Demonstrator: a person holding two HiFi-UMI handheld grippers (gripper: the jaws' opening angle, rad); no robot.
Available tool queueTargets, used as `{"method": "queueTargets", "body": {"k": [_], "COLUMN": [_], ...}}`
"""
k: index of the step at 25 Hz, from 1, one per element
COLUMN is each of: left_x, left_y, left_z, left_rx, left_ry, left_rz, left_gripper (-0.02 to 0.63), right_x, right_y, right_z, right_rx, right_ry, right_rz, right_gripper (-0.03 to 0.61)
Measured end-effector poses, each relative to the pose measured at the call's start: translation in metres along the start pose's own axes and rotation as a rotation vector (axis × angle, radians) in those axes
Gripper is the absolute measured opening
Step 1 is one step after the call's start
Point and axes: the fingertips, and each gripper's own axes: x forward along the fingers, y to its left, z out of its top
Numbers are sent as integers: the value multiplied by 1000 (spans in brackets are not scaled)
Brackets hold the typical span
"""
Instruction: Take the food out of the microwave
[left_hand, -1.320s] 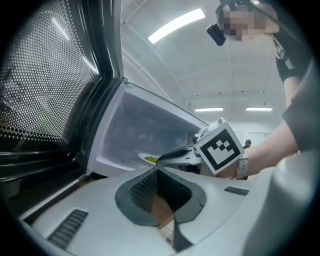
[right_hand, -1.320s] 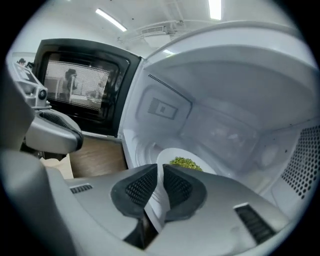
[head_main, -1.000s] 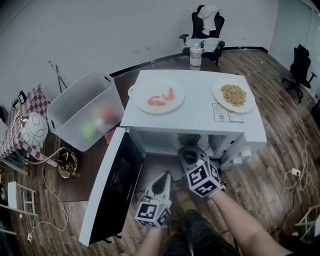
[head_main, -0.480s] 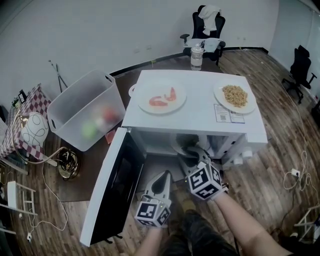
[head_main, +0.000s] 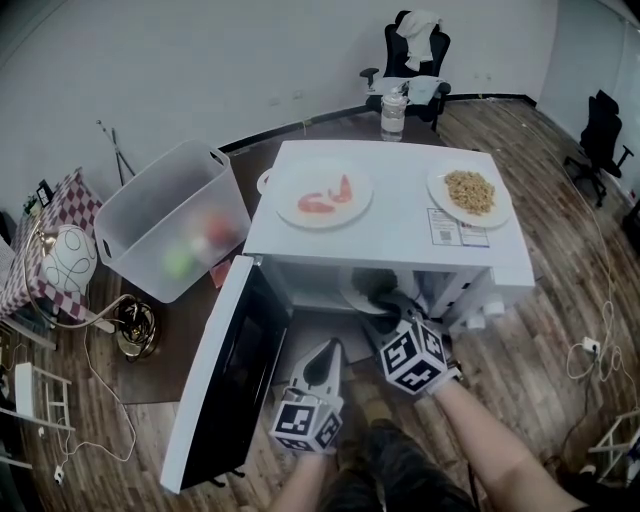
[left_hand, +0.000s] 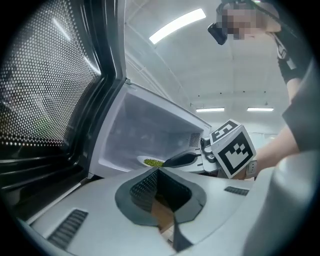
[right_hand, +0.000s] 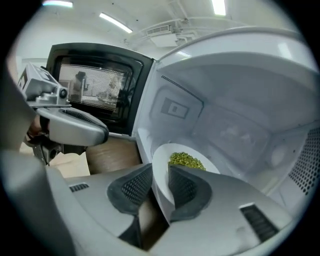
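1. Right gripper: jaws have just been opening and stand apart around the near rim of the round white plate of green food.
2. The plate sits inside the white microwave.
3. Left gripper: jaws closed, empty.

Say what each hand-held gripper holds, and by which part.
Nothing. The right hand-held gripper has just been opening its jaws, the plate rim loose between them. The left hand-held gripper is empty.

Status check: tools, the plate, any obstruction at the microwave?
Left tool shut, empty. Right tool just opened, plate rim between its jaws, loose. Green food on it, inside microwave. Door wide open, nothing blocking.
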Motion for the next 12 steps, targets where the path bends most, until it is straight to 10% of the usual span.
{"method": "queueTargets", "body": {"k": [12], "left_x": [-2], "left_y": [3], "left_z": [0], "left_rx": [-8], "left_ry": [1], "left_rz": [7], "left_gripper": [0], "right_x": [-8], "right_y": [35], "right_z": [18], "right_rx": [-56], "right_ry": [-91], "right_rz": [68], "right_gripper": [92]}}
